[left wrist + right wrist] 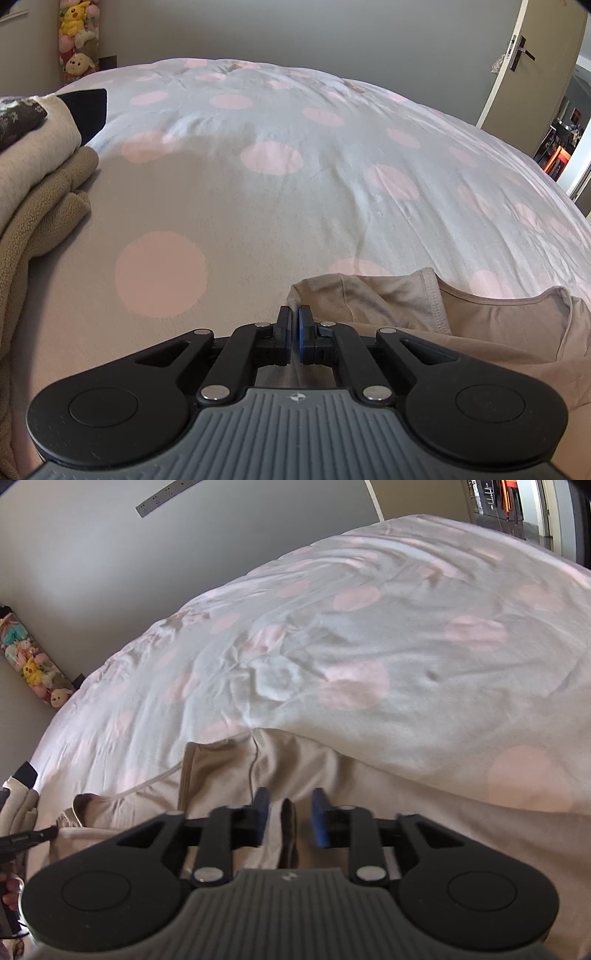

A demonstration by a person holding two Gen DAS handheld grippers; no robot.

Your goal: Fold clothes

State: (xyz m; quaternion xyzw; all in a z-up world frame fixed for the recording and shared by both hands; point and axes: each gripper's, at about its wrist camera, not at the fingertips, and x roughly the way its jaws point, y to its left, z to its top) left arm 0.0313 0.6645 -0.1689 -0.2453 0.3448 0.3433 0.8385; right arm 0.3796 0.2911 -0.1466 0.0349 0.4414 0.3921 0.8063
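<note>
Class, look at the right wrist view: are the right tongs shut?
No, the right tongs stand apart over the beige garment, a visible gap between their blue pads.

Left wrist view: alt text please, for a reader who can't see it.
The left hand-held gripper is pinched shut on the edge of a beige top lying on a bedspread with pink polka dots. Folded beige clothes are piled at the left.
</note>
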